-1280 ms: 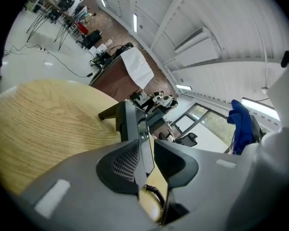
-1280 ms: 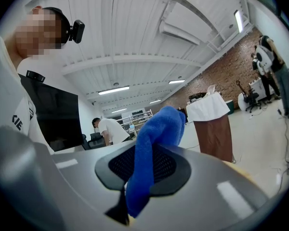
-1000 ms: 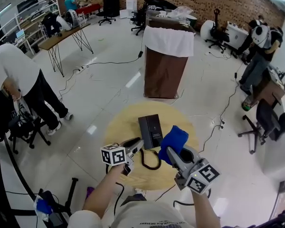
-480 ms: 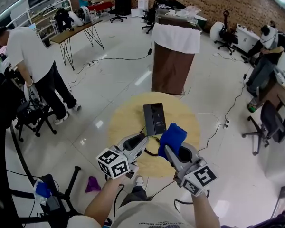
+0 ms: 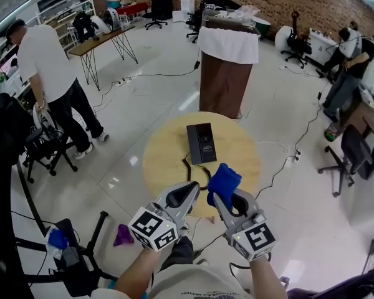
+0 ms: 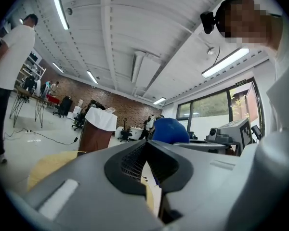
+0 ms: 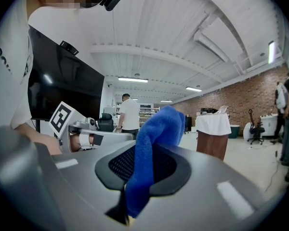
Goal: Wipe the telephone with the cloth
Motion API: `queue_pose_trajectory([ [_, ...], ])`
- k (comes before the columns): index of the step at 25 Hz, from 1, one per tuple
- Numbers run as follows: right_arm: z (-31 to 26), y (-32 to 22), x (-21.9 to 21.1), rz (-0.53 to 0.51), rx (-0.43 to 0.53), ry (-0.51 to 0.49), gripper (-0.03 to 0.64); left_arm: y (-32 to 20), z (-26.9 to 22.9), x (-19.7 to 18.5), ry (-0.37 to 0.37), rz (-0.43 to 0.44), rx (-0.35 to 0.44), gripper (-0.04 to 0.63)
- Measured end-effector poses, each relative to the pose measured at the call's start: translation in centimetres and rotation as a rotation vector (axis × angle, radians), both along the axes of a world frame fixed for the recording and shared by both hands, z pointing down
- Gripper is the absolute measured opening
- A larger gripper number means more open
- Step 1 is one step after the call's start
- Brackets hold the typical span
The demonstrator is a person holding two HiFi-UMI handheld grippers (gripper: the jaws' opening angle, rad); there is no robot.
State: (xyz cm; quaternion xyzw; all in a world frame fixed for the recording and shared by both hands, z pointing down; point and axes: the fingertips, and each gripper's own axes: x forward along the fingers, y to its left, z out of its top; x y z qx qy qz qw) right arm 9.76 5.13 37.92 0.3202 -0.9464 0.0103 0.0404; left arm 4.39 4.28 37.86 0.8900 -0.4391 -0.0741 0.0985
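Telephone [image 5: 201, 143] lies well beyond right tool [image 5: 217, 195] clamping cloth [image 5: 224, 182].

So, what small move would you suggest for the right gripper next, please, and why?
Probably ease the right gripper forward and down until the blue cloth meets the telephone. The cloth is pinched in its jaws, yet it hovers over the near edge of the table, short of the telephone lying mid-table. The left gripper is shut and empty.
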Motion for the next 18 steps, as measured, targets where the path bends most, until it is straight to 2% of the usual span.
queue_pose_trajectory([
  [3, 0.0, 1.0, 0.4, 0.018, 0.008, 0.000, 0.061, 1.4, -0.8, 1.1, -0.028, -0.013, 0.013, 0.002],
  [7, -0.1, 2.3, 0.7, 0.044, 0.019, -0.007, 0.060, 3.4, -1.1, 1.9, -0.010, -0.034, -0.002, 0.002],
  [10, 0.0, 3.2, 0.9, 0.053, 0.028, -0.015, 0.060, 4.5, -1.0, 2.1, -0.043, -0.064, 0.002, 0.002],
  [18, 0.0, 4.9, 1.5, 0.058, 0.035, -0.020, 0.060, 6.1, 0.1, 2.6, -0.032, -0.086, -0.012, 0.002],
])
